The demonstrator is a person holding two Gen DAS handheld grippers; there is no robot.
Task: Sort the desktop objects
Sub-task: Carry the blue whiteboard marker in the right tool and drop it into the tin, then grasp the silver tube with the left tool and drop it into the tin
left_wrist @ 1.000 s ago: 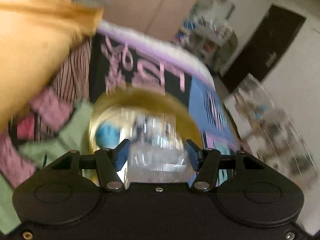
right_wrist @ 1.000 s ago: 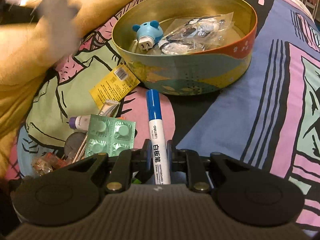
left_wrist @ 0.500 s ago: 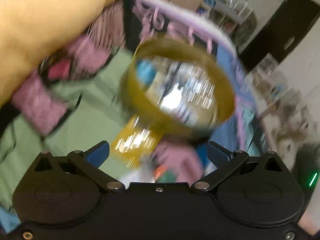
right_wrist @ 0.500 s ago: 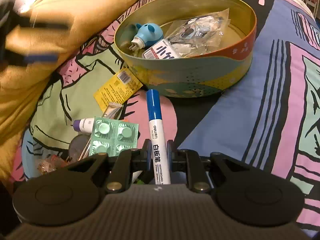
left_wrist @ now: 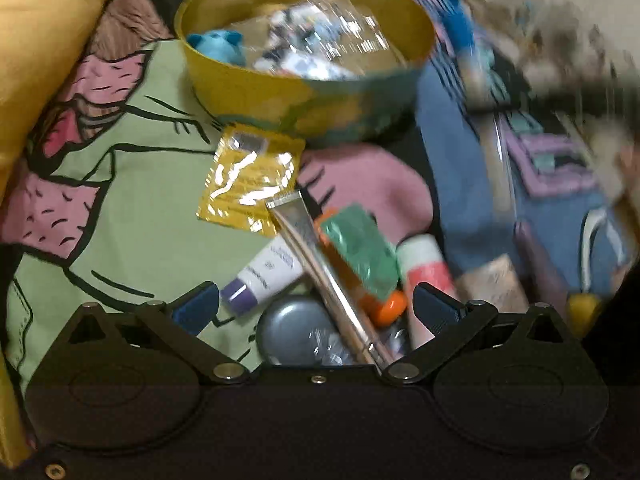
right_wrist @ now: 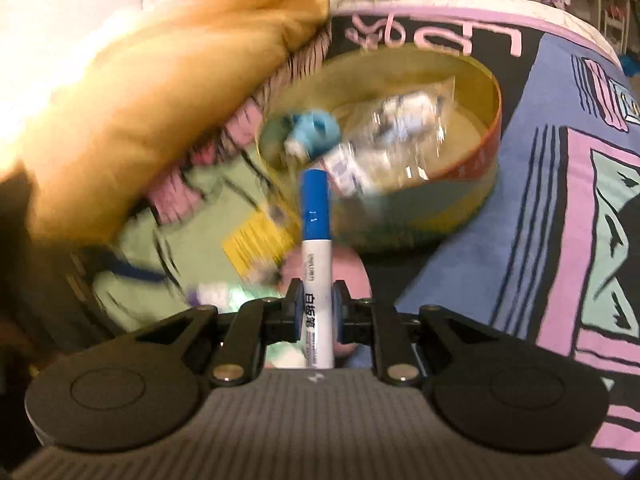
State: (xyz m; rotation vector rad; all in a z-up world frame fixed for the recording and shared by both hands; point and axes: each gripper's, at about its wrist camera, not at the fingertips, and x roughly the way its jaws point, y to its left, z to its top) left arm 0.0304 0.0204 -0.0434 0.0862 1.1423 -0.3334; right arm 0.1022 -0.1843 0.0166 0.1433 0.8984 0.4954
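Note:
A round yellow tin (left_wrist: pixel 312 96) (right_wrist: pixel 440 200) holds a blue toy plug (left_wrist: pixel 220 46) (right_wrist: pixel 316 132) and clear plastic packets (left_wrist: pixel 320 40) (right_wrist: pixel 400 136). My left gripper (left_wrist: pixel 316 306) is open wide and hangs over a pile of small items: a silver tube (left_wrist: pixel 320 264), a white tube with a purple cap (left_wrist: pixel 264 276), a green blister pack (left_wrist: pixel 360 248), a grey round case (left_wrist: pixel 292 330) and an orange-capped item (left_wrist: pixel 384 308). Nothing is pressed between its pads. My right gripper (right_wrist: pixel 317 314) is shut on a blue-capped whiteboard marker (right_wrist: pixel 316 240), held above the cloth in front of the tin.
A yellow foil sachet (left_wrist: pixel 248 180) (right_wrist: pixel 256 240) lies in front of the tin. A yellow cushion (left_wrist: pixel 44 32) (right_wrist: pixel 160 100) bulks at the left. All rests on a patterned bedspread (left_wrist: pixel 100 200) (right_wrist: pixel 540 200). A pink and white tube (left_wrist: pixel 424 268) lies right of the pile.
My left gripper let a clear packet fall into the tin, opened wide, then swung down over the pile. My right gripper has lifted the marker off the cloth.

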